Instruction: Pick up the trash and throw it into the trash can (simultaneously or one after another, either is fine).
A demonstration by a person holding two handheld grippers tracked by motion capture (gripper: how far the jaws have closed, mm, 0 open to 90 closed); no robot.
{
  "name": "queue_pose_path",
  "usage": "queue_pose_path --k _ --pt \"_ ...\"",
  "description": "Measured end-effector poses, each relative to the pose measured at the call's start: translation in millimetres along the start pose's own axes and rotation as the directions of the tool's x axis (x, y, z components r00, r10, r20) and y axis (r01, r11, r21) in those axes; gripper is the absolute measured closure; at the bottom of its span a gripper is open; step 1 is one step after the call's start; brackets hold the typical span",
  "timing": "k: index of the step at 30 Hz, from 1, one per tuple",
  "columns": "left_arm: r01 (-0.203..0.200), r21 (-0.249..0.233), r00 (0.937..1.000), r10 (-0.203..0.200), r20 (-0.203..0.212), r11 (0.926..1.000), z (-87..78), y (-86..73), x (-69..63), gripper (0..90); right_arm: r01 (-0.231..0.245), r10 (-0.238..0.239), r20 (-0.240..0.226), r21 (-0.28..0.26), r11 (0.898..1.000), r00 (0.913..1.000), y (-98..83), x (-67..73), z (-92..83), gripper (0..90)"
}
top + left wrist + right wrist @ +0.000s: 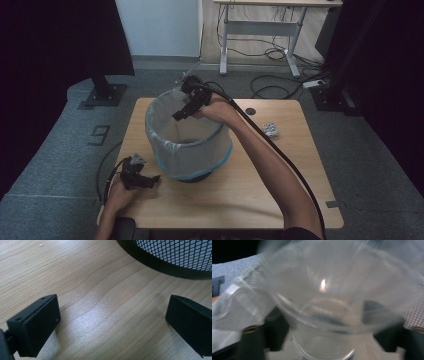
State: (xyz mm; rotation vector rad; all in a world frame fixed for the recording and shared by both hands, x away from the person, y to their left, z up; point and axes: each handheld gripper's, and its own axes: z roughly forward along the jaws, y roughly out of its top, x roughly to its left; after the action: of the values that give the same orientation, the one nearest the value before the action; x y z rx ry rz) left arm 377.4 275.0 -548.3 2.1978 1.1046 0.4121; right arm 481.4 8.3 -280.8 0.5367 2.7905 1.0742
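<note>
Wooden table (280, 165): bare around left gripper (150, 181), jaws apart, empty; lined mesh bin (187, 150) just beside. Right gripper (179, 116) over bin mouth, clear plastic cup (324, 315) between its jaws; grip unclear.

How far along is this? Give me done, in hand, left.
Done: the bin stands lined with a bag. In hand: the right gripper is over the bin's mouth with a clear cup between its jaws; blur hides whether they press it. Left: the cup goes in, then probably the crumpled scrap beside the bin. The left gripper rests open, empty.
</note>
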Motion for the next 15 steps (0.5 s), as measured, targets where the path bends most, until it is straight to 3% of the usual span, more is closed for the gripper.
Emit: queue_pose_path --k 5,15 --pt "0.000 0.000 1.0000 0.000 0.000 1.0000 0.0 0.0 0.0 0.0 -0.001 0.001 0.033 0.003 1.000 0.9995 -1.4 -2.3 -1.4 3.5" --pt "0.000 0.000 1.0000 0.000 0.001 1.0000 0.1 0.1 0.0 0.0 0.002 -0.001 0.054 -0.023 1.000 0.9985 -4.7 -3.3 -20.6 2.9"
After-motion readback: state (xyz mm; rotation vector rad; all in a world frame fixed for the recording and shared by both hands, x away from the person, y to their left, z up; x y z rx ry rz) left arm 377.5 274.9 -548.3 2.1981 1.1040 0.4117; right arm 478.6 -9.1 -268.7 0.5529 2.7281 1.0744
